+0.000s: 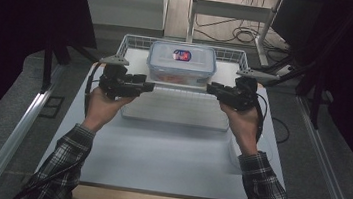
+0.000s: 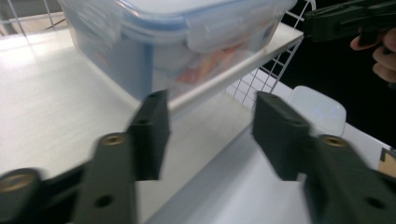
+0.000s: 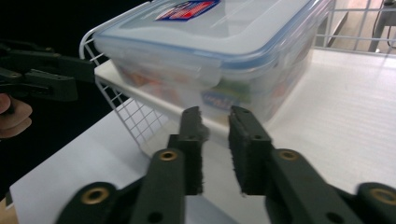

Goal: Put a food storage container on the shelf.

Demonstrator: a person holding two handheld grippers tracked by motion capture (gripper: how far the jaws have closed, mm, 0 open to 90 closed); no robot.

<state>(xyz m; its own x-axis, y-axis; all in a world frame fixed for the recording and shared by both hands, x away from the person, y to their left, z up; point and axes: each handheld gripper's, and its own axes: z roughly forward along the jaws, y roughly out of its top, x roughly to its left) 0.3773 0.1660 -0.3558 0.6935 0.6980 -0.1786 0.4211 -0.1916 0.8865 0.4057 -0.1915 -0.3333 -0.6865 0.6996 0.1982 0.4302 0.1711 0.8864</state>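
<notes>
From the high view, a clear plastic food box with a blue-edged snap lid and a red and blue sticker on top sits on a white board inside a white wire basket at the far middle of the pale desk. The left claw and the right claw point inward at each other from either side, level with the near edge of the box, each held by a hand with a plaid sleeve behind it. In the left gripper view, the left claw stands spread with nothing between its pads; the box lies just ahead, its walls see-through with orange and red contents blurred inside, a lid latch folded down on the near side, and the board's edge runs beneath it. The right claw shows at the top right, beside the basket's wire grid. In the right gripper view, the right claw has its pads close together with a narrow gap, pinching nothing, its tips just short of the board's edge; the box fills the space above, its lid sticker and a small label on the side wall in sight, and the left claw reaches in from the left.
</notes>
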